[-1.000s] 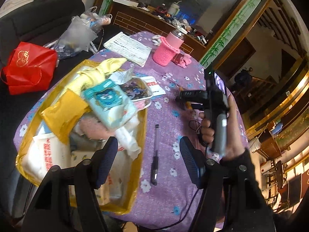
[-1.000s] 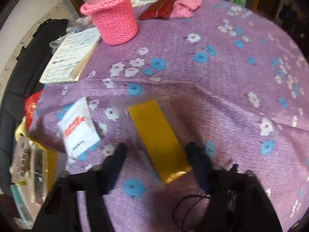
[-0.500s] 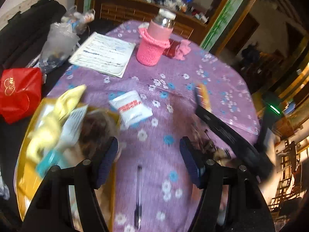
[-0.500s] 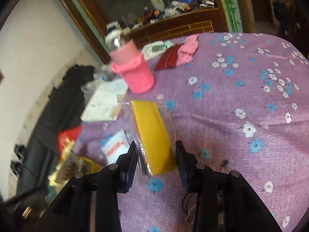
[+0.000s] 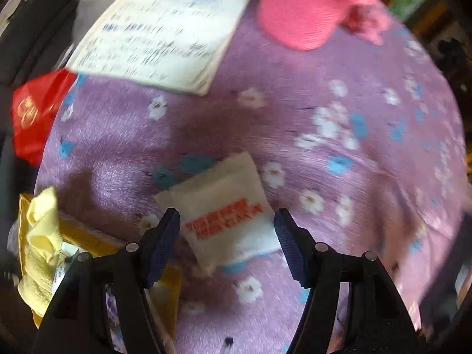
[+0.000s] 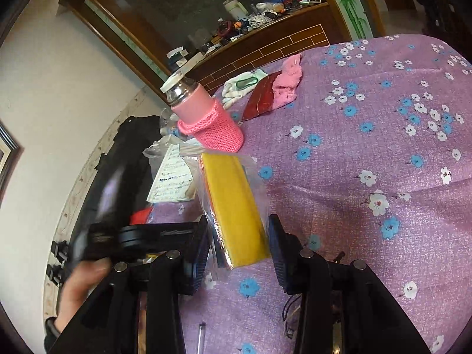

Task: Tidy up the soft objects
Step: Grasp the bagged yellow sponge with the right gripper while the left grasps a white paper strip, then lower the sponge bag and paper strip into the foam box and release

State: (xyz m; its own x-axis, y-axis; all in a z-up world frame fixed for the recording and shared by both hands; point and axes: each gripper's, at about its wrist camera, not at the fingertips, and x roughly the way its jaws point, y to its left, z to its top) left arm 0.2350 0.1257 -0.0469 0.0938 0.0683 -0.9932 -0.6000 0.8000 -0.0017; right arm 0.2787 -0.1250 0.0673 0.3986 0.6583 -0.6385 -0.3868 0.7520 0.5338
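My left gripper (image 5: pixel 226 236) is open, low over a white soft packet with red print (image 5: pixel 227 215) that lies on the purple flowered cloth, between the fingers. My right gripper (image 6: pixel 237 242) is shut on a yellow soft pack in a clear bag (image 6: pixel 236 206) and holds it up off the table. The gold box (image 5: pixel 88 236) with a pale yellow cloth (image 5: pixel 41 242) and other soft items sits at the lower left of the left wrist view.
A pink knit-sleeved flask (image 6: pixel 206 121) stands at the back, with a printed paper sheet (image 5: pixel 165 29) beside it. A pink cloth (image 6: pixel 287 79), a dark red packet (image 6: pixel 262 100) and white gloves (image 6: pixel 239 87) lie behind. A red bag (image 5: pixel 35 112) is off the left edge. A pen (image 6: pixel 201 336) lies near.
My left gripper swung from the gold box forward and down over the white packet. My right gripper closed on the yellow pack and lifted it off the cloth.
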